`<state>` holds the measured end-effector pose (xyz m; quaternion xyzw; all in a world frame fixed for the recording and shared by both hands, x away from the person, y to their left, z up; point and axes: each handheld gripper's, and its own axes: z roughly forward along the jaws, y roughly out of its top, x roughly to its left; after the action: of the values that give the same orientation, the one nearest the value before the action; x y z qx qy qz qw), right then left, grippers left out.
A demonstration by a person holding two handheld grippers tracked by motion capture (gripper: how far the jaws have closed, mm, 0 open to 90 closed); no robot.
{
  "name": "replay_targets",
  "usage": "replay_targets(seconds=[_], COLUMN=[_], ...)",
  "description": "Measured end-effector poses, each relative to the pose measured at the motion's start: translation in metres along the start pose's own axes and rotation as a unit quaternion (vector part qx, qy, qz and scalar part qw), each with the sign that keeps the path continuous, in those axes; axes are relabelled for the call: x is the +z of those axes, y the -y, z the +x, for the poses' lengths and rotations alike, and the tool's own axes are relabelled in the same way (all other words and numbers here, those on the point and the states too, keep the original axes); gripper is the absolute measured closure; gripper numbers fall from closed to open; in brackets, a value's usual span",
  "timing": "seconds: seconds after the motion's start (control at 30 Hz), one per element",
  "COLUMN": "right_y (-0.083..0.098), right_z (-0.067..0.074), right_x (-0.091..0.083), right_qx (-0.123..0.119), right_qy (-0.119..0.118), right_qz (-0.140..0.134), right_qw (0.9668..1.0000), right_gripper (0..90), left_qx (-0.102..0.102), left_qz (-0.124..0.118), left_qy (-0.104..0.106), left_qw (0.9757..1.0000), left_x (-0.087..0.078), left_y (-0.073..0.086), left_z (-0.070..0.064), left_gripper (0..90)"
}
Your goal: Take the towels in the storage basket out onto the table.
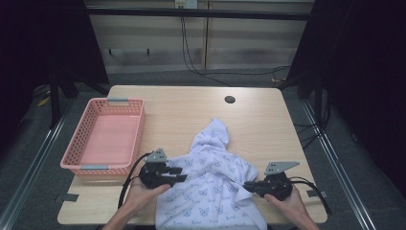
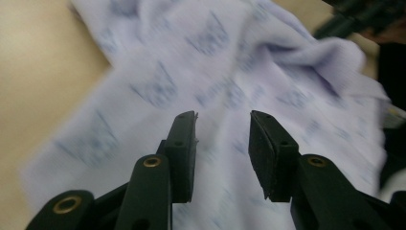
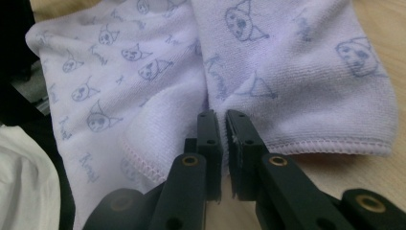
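a pale lilac towel [image 1: 213,184] with a small printed cat motif lies rumpled on the near half of the bench [image 1: 191,112], its lower edge cut off by the frame; soft, light and limp, it should be taken at a hemmed edge or corner; right gripper [image 3: 221,120] fingers nearly together, seemingly pinching a fold at the hem, though the cloth between them is hard to make out; left gripper [image 2: 222,120] fingers apart above the blurred cloth; pink basket [image 1: 72,151] stands to the left.

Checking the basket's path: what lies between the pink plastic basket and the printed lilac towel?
Bare tabletop between pink plastic basket and printed lilac towel, high view.
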<state>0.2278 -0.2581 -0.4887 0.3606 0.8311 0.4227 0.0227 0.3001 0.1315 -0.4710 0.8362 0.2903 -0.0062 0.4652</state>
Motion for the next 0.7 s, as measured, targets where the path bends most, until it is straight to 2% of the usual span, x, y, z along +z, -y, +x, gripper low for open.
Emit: replay_targets(seconds=[0.03, 0.07, 0.13, 0.17, 0.2, 0.23, 0.27, 0.3, 0.37, 0.4, 0.43, 0.5, 0.53, 0.6, 0.67, 0.7], right_y=[0.000, 0.000, 0.000, 0.000, 0.000, -0.001, -0.001, -0.001, 0.000, 0.000, 0.003, 0.005, 0.005, 0.010, 0.012, 0.011], right_z=[-0.001, -0.001, -0.002, -0.002, -0.002, -0.002, -0.002, -0.001, -0.002, -0.002, -0.002, -0.003, -0.003, -0.004, -0.003, -0.003], right_x=[0.000, 0.000, -0.003, -0.006, -0.006, -0.012, -0.012, -0.018, -0.025, -0.025, -0.032, -0.039, -0.039, -0.048, -0.051, -0.052], right_qx=[0.001, 0.003, 0.004, 0.006, 0.006, 0.006, 0.006, 0.009, 0.015, 0.015, 0.023, 0.024, 0.024, 0.028, 0.031, 0.029], right_qy=[0.000, -0.002, -0.001, 0.000, 0.000, -0.001, -0.001, 0.001, 0.005, 0.005, 0.012, 0.020, 0.020, 0.034, 0.047, 0.049], right_qz=[-0.002, -0.002, -0.012, -0.020, -0.020, -0.036, -0.036, -0.050, -0.060, -0.060, -0.071, -0.075, -0.075, -0.079, -0.083, -0.083], right_qw=[1.0000, 1.0000, 0.9999, 0.9998, 0.9998, 0.9993, 0.9993, 0.9987, 0.9981, 0.9981, 0.9972, 0.9967, 0.9967, 0.9959, 0.9950, 0.9949], right_gripper=[81.0, 77.6, 71.6, 67.7, 67.7, 65.3, 65.3, 61.9, 59.5, 59.5, 58.2, 57.8, 57.8, 59.1, 61.3, 62.7], left_qx=[-0.002, 0.010, 0.005, 0.010, 0.010, 0.013, 0.012, 0.014, 0.029, 0.029, 0.025, 0.034, 0.034, 0.019, 0.026, 0.028], left_qz=[-0.001, 0.013, 0.029, 0.047, 0.047, 0.064, 0.079, 0.078, 0.085, 0.085, 0.089, 0.104, 0.104, 0.113, 0.120, 0.132], left_qy=[-0.003, -0.023, -0.012, -0.023, -0.023, -0.026, -0.025, -0.024, -0.028, -0.028, -0.025, -0.019, -0.019, -0.001, 0.013, 0.023], left_qw=[1.0000, 0.9996, 0.9995, 0.9986, 0.9986, 0.9975, 0.9965, 0.9966, 0.9956, 0.9956, 0.9954, 0.9939, 0.9939, 0.9935, 0.9924, 0.9906], left_x=[0.004, 0.010, 0.019, 0.023, 0.023, 0.027, 0.030, 0.027, 0.024, 0.024, 0.018, 0.011, 0.011, -0.001, -0.010, -0.015], left_y=[-0.002, -0.003, 0.001, 0.004, 0.004, 0.007, 0.010, 0.013, 0.016, 0.016, 0.021, 0.027, 0.027, 0.038, 0.046, 0.048], left_z=[0.005, 0.008, 0.016, 0.017, 0.017, 0.016, 0.016, 0.013, 0.009, 0.009, 0.002, -0.008, -0.008, -0.017, -0.025, -0.027], left_gripper=[63.2, 65.2, 75.6, 78.3, 83.4, 86.4, 86.4, 88.9, 90.0, 90.0, 90.0, 90.0, 90.0, 90.0, 90.0, 90.0])
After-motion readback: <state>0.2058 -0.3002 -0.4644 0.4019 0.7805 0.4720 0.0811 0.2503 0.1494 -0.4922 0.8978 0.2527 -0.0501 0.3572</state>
